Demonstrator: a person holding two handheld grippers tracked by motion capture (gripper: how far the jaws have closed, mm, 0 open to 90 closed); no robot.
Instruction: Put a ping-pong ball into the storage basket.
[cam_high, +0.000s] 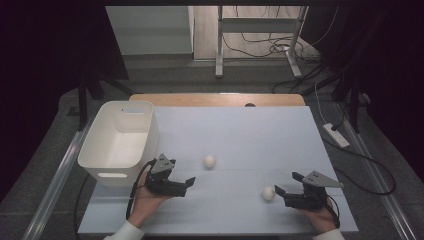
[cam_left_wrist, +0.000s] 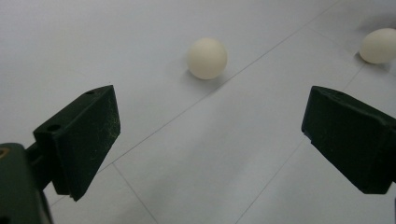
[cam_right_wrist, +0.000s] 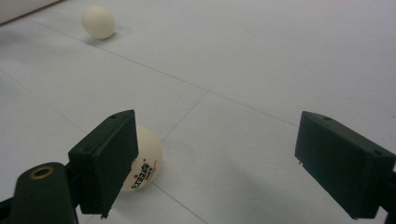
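Two white balls lie on the pale table (cam_high: 235, 130). My left gripper (cam_high: 184, 176) is open near the white bin, and the nearer ball (cam_high: 209, 161) rests a short way ahead of its jaws. In the left gripper view, that ball (cam_left_wrist: 207, 58) sits centred beyond the open left gripper (cam_left_wrist: 210, 112), with the other ball (cam_left_wrist: 379, 45) at the top right. My right gripper (cam_high: 287, 183) is open at the front right. A printed ball (cam_high: 268, 193) lies at the tip of its near jaw. In the right gripper view the printed ball (cam_right_wrist: 148, 156) is partly hidden behind the left-hand jaw of the right gripper (cam_right_wrist: 217, 135).
A white bin (cam_high: 120, 140) with handle cut-outs stands at the table's left edge. A wooden strip (cam_high: 215, 99) runs along the far edge. Cables and a power strip (cam_high: 336, 134) lie on the floor to the right, and a desk frame (cam_high: 220, 45) stands behind.
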